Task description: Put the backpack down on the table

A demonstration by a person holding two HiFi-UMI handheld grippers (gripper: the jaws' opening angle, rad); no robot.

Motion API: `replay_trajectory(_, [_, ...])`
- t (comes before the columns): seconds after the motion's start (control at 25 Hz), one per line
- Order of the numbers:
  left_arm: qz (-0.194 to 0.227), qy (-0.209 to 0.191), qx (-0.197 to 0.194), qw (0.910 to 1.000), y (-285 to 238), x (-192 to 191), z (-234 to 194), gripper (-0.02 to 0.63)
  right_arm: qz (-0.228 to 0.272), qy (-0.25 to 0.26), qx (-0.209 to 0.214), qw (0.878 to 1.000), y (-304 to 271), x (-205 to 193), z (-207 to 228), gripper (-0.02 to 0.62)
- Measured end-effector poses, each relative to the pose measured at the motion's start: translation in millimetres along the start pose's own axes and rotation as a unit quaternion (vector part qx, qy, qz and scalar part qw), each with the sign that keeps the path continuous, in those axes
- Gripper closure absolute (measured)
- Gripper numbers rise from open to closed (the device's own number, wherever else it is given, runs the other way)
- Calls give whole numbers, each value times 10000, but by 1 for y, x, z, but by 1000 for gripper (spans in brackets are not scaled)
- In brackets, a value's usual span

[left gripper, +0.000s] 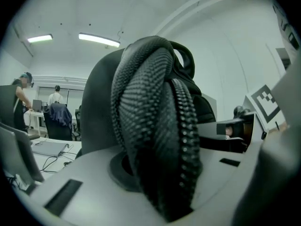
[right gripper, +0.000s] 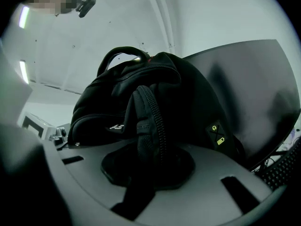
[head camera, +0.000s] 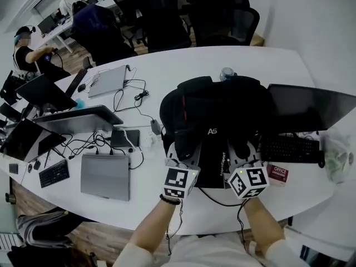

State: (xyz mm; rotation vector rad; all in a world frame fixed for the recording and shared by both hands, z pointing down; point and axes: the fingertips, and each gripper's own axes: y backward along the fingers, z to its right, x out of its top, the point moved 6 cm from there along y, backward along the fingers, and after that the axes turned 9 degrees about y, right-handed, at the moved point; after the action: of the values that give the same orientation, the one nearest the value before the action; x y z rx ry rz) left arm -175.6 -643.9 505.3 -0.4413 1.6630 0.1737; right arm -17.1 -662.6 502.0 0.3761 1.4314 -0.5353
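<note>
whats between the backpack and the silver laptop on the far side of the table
Loose black cables on the white table, between backpack and silver laptop; the head view shows it.

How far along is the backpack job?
Nearly done: the backpack already appears to rest on the white table. In hand: the left gripper clamps a shoulder strap, and a second strap lies between the jaws of the right gripper. Left: let go and pull both back.

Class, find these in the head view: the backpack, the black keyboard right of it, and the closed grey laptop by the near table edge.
backpack [head camera: 214, 118], head view, top panel.
keyboard [head camera: 289, 149], head view, middle keys.
laptop [head camera: 104, 176], head view, lid centre.
</note>
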Motion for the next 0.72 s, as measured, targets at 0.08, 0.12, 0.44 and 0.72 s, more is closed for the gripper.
replay_trajectory(0.08, [141,-74,38,9999,-3,-3,-3,543,99,101,-51,9999,-3,-4,1,531])
replay_trajectory(0.12, [177,-89,39,9998,-4,-5,-4,543,158,154,-65,9997,-3,-6,1,528])
replay_trajectory(0.44, [307,-18,42,9995,8,-10,0,517,342,289,-72,9990,12,-9,-6,522])
replay_trajectory(0.72, [265,-181,-199,9993,40,-13,9,495,318,450,224,9982,41,-10,-22,515])
